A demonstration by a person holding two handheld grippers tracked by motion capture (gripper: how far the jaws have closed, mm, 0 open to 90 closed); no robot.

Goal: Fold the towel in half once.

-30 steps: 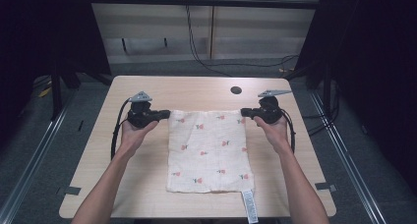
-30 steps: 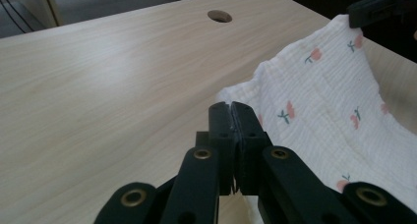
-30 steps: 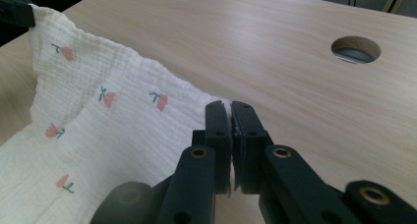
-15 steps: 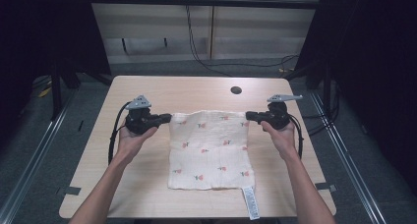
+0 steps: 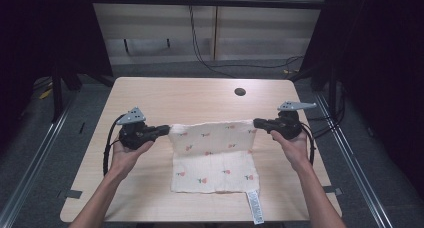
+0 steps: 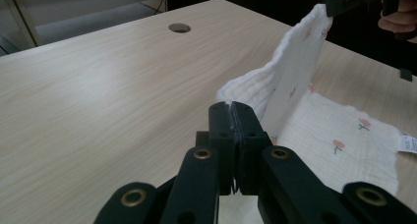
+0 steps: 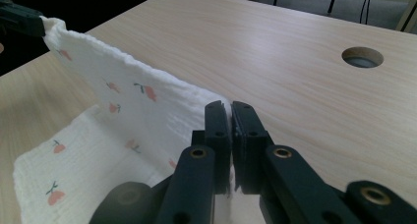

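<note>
A white cloth (image 5: 212, 155) printed with small red flowers lies on the wooden table (image 5: 200, 98). Its far edge is lifted and stretched taut between the two grippers. My left gripper (image 5: 167, 130) is shut on the cloth's far left corner. My right gripper (image 5: 256, 123) is shut on the far right corner. In the left gripper view the jaws (image 6: 231, 108) pinch the cloth (image 6: 290, 76), which rises to the other gripper (image 6: 344, 0). The right gripper view has its jaws (image 7: 231, 108) clamped on the cloth (image 7: 123, 96), with the left gripper (image 7: 19, 17) at the far end.
A white care label (image 5: 255, 206) sticks out from the cloth's near right corner by the table's front edge. A round cable hole (image 5: 240, 92) sits in the table at the far right. Bare wood lies beyond the cloth.
Both grippers have drawn the cloth's far edge up and towards the person. The part of the cloth lying flat on the table is shorter than before.
</note>
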